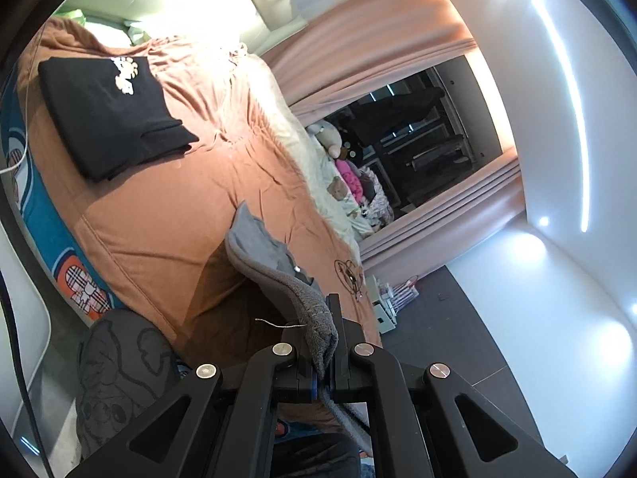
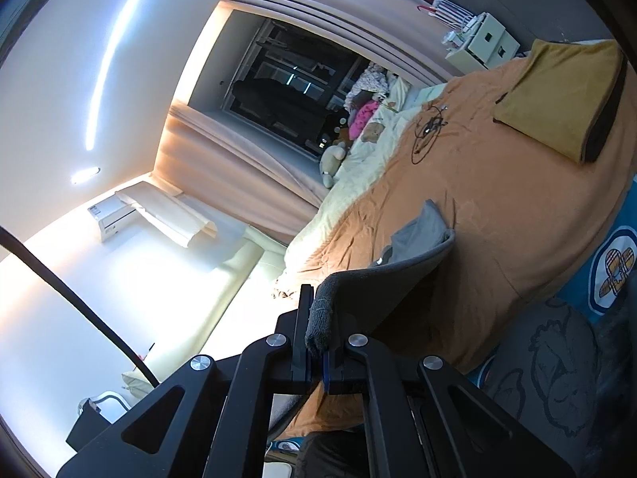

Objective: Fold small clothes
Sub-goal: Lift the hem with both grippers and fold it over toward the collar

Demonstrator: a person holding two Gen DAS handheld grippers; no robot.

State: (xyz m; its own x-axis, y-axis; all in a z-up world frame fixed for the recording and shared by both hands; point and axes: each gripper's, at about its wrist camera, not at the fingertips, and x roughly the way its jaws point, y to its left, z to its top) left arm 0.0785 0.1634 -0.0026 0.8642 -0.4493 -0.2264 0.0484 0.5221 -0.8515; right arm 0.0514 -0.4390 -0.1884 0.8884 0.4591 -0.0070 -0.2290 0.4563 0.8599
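Observation:
A small grey garment (image 1: 266,253) hangs lifted over the orange bedspread (image 1: 167,215), stretched between both grippers. In the left wrist view my left gripper (image 1: 324,342) is shut on one ribbed corner of it, and the cloth arcs away toward the bed. The right wrist view shows my right gripper (image 2: 318,334) shut on the other ribbed corner of the grey garment (image 2: 414,239), whose far part droops onto the orange bedspread (image 2: 497,183). A folded black garment (image 1: 107,111) with a pale print lies on the bed at upper left.
A folded mustard-yellow piece (image 2: 557,99) lies on the bed at upper right. Soft toys (image 1: 338,151) and a pale quilt line the far side by the window and pink curtains. A grey cartoon-print cushion (image 1: 119,374) sits at the bed's near edge. White drawers (image 2: 485,40) stand on the dark floor.

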